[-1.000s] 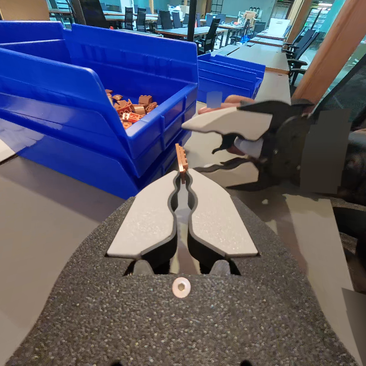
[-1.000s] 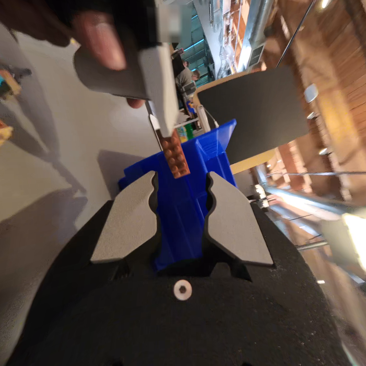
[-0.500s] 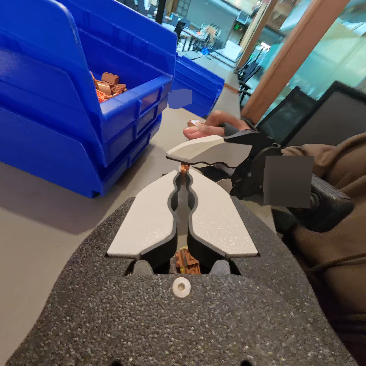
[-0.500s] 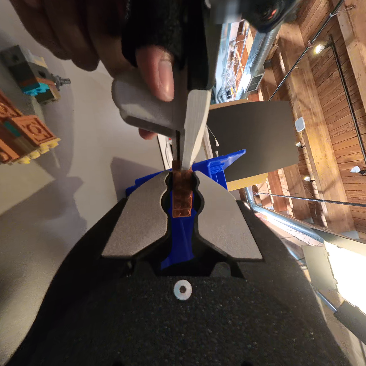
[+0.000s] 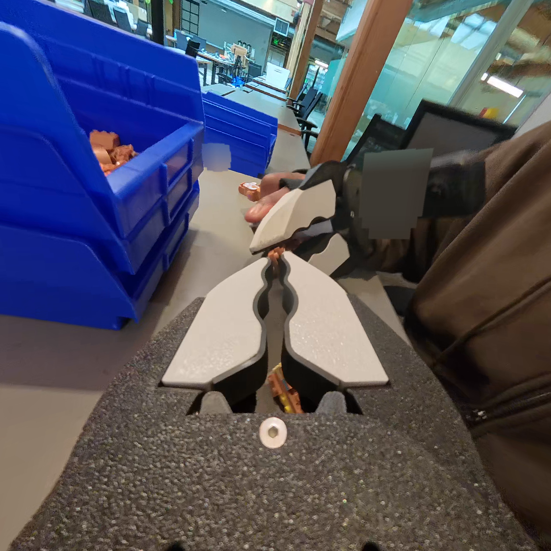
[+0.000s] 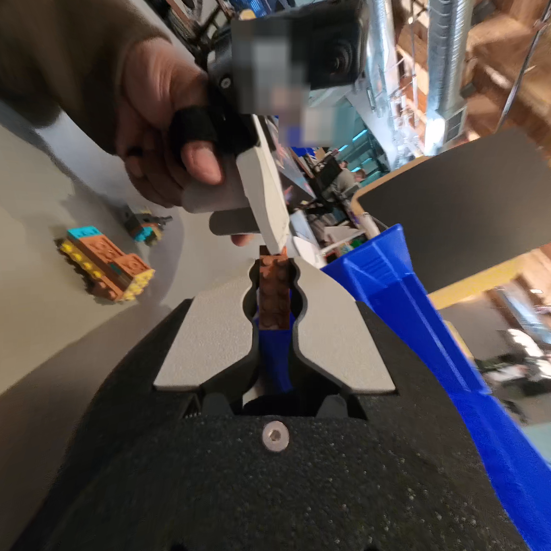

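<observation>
A thin brown studded plate (image 6: 272,295) is held between both grippers. My right gripper (image 6: 273,264) is shut on it, with the plate lying lengthwise between its grey fingers. My left gripper (image 5: 276,258) is shut on the plate's far end (image 5: 275,257), and only a sliver of brown shows at its tips. In the right wrist view the left gripper (image 6: 278,247) comes down from above, held by a hand (image 6: 155,119). In the left wrist view one right gripper finger (image 5: 286,220) lies across my fingertips. Both grippers are raised above the grey table (image 5: 44,357).
Stacked blue bins (image 5: 89,193) stand on the left, the upper one holding brown bricks (image 5: 110,152). A brown, yellow and teal brick assembly (image 6: 104,268) and a smaller grey one (image 6: 143,226) lie on the table. A small brown piece (image 5: 249,189) lies farther off. A brown sleeve (image 5: 492,268) is on the right. My left and right fingertips are right by each other.
The right gripper, open a second ago, has shut on the plate that the left gripper holds. Both grippers have since shifted together, with the brick assembly now nearer in the right view.
</observation>
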{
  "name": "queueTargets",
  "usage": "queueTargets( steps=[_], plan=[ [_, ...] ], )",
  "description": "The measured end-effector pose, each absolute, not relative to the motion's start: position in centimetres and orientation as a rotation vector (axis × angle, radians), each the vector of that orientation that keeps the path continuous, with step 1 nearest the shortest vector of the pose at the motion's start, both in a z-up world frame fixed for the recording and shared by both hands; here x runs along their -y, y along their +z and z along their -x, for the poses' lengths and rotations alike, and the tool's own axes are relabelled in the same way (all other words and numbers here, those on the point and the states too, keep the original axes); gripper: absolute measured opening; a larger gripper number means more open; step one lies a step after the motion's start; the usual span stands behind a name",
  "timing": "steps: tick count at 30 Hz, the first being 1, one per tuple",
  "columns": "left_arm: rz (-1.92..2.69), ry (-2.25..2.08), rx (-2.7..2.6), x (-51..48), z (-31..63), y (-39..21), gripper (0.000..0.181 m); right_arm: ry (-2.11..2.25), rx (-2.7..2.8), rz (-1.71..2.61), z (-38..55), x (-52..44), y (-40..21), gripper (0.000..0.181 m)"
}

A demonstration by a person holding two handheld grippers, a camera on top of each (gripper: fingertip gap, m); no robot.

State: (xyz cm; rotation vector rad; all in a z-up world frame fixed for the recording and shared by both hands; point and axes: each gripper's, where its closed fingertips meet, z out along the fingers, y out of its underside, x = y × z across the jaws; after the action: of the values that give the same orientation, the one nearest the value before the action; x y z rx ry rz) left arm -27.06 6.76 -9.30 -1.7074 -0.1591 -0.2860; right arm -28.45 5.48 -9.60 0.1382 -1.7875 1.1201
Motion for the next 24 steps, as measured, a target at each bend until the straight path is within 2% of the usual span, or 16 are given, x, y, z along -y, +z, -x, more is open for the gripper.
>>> queueTargets(
  steps=[10,24],
  plan=[
    [1.803,-0.045,-0.014,-6.6,26.9,-9.7,0.004,1.418,1.978,-0.019,27.9,-5.1,-10.3,0.018],
    [1.898,0.286,-0.236,-6.5,26.9,-10.7,0.0,1.514,2.139,0.001,27.6,-5.1,-11.7,0.018]
  ],
)
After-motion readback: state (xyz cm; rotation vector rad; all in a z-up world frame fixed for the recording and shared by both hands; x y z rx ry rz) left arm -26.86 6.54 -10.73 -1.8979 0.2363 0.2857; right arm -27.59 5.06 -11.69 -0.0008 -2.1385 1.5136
